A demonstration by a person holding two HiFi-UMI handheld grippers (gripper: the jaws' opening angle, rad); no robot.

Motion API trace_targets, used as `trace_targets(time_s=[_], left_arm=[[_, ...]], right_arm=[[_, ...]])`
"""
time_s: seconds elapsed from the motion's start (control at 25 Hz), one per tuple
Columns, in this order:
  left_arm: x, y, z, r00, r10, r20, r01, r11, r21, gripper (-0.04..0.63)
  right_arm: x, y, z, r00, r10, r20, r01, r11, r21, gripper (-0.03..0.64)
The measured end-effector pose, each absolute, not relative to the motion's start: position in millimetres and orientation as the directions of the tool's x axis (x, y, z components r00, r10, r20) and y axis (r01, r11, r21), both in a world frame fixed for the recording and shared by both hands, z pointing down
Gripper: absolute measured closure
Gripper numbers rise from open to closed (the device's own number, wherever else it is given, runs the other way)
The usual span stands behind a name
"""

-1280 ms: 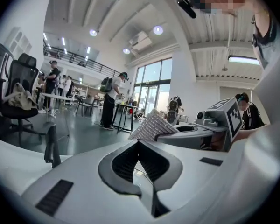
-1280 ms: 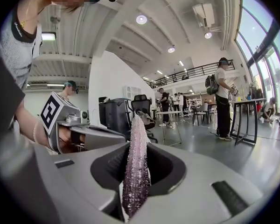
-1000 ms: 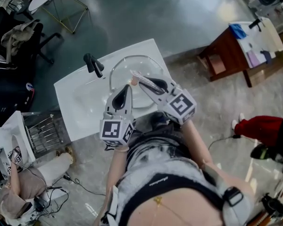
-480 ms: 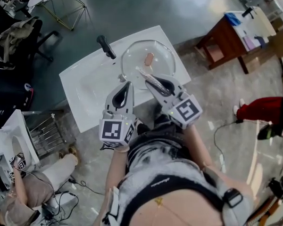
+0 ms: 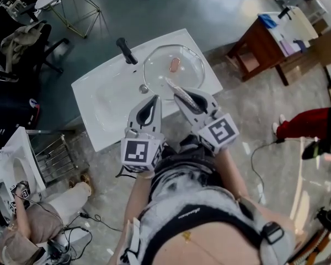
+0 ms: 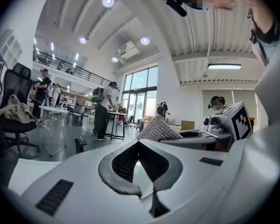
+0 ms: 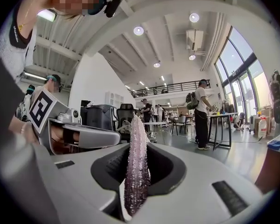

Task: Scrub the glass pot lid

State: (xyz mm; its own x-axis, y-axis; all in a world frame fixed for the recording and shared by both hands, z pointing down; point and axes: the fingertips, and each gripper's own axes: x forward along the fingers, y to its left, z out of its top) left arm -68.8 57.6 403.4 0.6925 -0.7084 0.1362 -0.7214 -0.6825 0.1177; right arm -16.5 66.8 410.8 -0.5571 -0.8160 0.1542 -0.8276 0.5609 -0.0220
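The round glass pot lid (image 5: 187, 57) lies flat on the right end of the white washbasin tabletop (image 5: 94, 93), with its pinkish knob (image 5: 175, 65) facing up. A black tap (image 5: 127, 51) stands at the far edge to the lid's left. A small metal drain (image 5: 144, 88) sits just beside the lid's near-left rim.

Both grippers hover at the near edge of the tabletop, side by side and pointing towards the lid.

The left gripper (image 5: 154, 100) has its jaws pressed together with nothing between them. In the left gripper view its tips (image 6: 139, 142) meet in a closed point.

The right gripper (image 5: 180, 94) has its jaws clamped on a sparkly silvery-pink scrubbing cloth (image 7: 136, 139). The cloth stands up in a narrow strip from between the pads and sticks out beyond them. From above, the cloth's free end (image 5: 169, 84) reaches the lid's near rim, though I cannot tell whether it touches the glass.

The left gripper view shows the same cloth (image 6: 157, 129) as a grey mesh wedge just to the right of the closed left jaws.

A dark wooden side table (image 5: 259, 54) stands well apart to the right. A black office chair (image 5: 30, 46) stands off to the left.
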Motion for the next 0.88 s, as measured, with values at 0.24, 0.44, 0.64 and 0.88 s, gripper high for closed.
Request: trace_targets(time_s=[0.24, 0.44, 0.64, 0.88], left_arm=[[-40, 62, 395, 0.683, -0.719, 0.130, -0.730, -0.669, 0.141, 0.595], [-16, 62, 394, 0.667, -0.733, 0.137, -0.745, -0.655, 0.125, 0.595], [-7, 62, 396, 0.654, -0.743, 0.142, -0.756, -0.642, 0.126, 0.595], [-4, 63, 400, 0.640, -0.752, 0.158, -0.768, -0.629, 0.118, 0.595]], right_arm=[[12, 68, 405, -0.544, -0.824, 0.158, -0.836, 0.548, -0.021, 0.532], [35, 68, 408, -0.557, -0.810, 0.186, -0.826, 0.564, -0.018, 0.534], [43, 67, 408, -0.568, -0.801, 0.189, -0.818, 0.576, -0.018, 0.534], [43, 67, 406, -0.600, -0.779, 0.184, -0.793, 0.610, -0.007, 0.534]])
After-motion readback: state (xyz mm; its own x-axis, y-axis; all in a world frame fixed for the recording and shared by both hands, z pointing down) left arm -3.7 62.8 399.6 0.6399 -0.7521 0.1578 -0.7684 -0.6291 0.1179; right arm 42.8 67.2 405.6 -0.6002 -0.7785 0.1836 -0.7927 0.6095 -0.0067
